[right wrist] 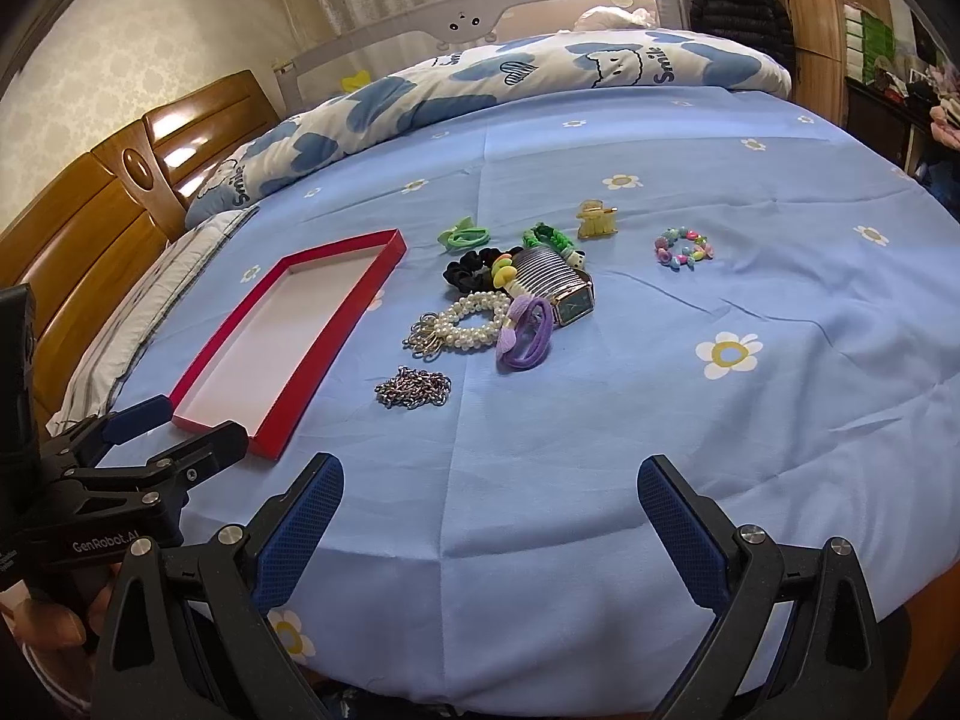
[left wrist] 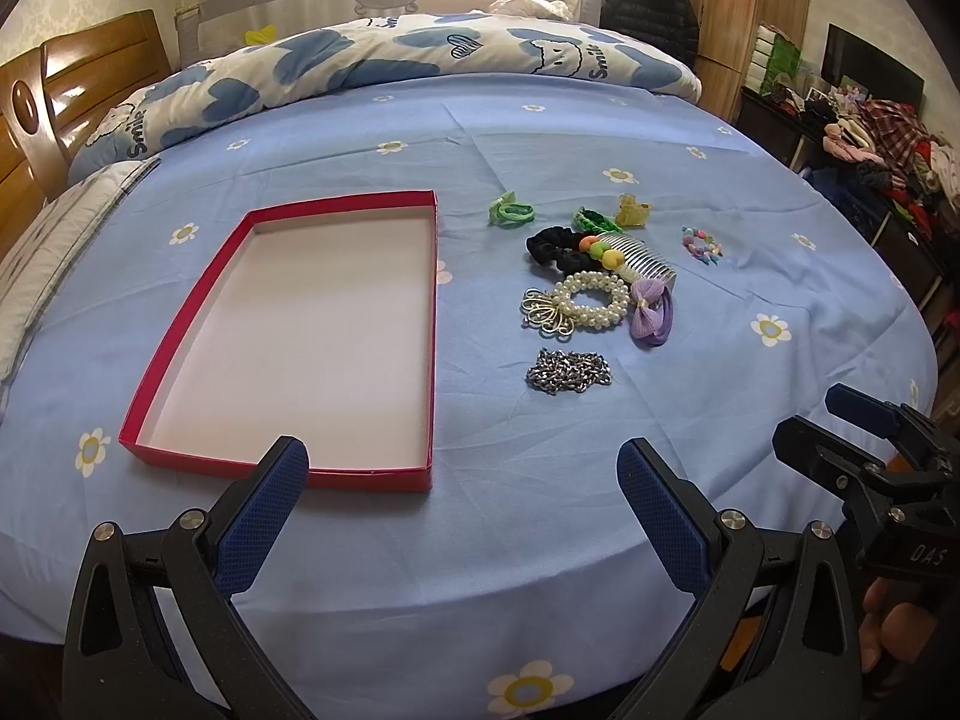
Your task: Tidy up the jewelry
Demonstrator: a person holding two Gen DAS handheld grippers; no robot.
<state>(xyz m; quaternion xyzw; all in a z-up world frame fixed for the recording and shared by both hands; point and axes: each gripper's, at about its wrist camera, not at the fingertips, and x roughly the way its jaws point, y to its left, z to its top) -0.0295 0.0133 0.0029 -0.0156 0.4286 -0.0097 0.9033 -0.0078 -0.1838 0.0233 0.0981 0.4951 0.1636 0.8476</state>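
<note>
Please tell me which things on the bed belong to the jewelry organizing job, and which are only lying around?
For the job:
red box, nothing in it
pearl bracelet
metal chain
colourful bead bracelet
watch
hair comb
purple hair tie
black scrunchie

Only lying around:
quilt
wooden headboard
black jacket

Left gripper (left wrist: 462, 483): black frame, blue textured pads, silver screws; right gripper (right wrist: 489, 498) alike; white "GenRobot.AI" lettering.

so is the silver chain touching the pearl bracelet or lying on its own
Apart. In the left wrist view, a strip of bare blue sheet shows between the silver chain and the pearl bracelet; the right wrist view shows the same gap.
</note>
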